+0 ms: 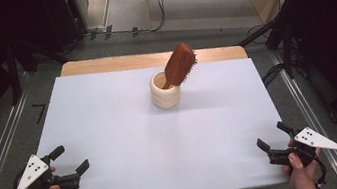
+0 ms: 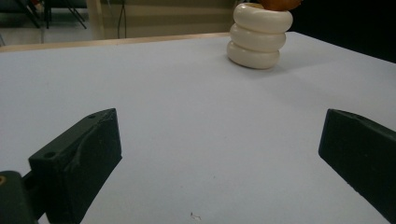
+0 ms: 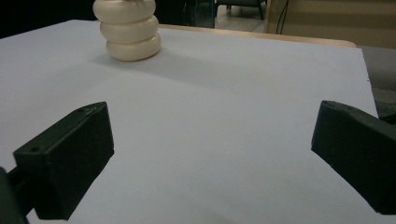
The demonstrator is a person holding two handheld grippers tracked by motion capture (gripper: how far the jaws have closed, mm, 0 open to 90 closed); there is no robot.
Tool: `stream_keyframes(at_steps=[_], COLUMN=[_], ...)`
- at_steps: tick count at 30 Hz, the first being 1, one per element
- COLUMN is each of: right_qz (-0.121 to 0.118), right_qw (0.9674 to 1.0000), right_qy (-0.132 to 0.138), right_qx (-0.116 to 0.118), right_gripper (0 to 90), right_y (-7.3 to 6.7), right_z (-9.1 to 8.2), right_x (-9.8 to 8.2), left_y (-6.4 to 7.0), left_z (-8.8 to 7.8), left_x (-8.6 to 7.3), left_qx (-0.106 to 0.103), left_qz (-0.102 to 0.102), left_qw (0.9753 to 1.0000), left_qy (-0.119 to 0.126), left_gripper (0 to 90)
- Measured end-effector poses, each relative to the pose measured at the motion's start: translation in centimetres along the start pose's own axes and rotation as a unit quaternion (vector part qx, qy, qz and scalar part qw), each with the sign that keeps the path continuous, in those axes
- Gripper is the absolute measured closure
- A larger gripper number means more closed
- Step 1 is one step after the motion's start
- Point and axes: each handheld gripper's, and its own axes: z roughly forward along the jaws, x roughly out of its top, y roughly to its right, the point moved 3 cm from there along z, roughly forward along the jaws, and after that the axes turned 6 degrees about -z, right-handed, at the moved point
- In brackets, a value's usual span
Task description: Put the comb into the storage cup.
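Hairbrush [image 1: 179,64] stands in cup [image 1: 164,91], well beyond both open tools.

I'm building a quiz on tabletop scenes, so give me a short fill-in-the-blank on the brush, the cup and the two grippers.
1. The wooden hairbrush stands handle-down inside the cream ribbed ____.
2. The jaws of the left gripper are ____.
3. The right gripper holds ____.
4. The white sheet covers a ____ table.

Missing words: cup; open; nothing; wooden
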Motion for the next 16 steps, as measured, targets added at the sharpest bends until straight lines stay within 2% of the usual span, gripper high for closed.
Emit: stream_keyframes(at_steps=[7, 16], right_qz=[0.015, 0.037], right_qw=[0.9998, 0.9992], right_qy=[0.008, 0.012], right_qx=[0.002, -0.008], right_gripper=[0.0, 0.0], right_y=[0.76, 1.02], right_z=[-0.34, -0.29], right_x=[-0.59, -0.82], left_y=[-0.01, -0.06], left_z=[-0.01, -0.06], left_x=[0.02, 0.04], left_qx=[-0.002, -0.006], left_qz=[0.000, -0.001], left_qw=[1.0000, 1.0000], left_qy=[0.002, 0.004], left_gripper=[0.0, 0.0])
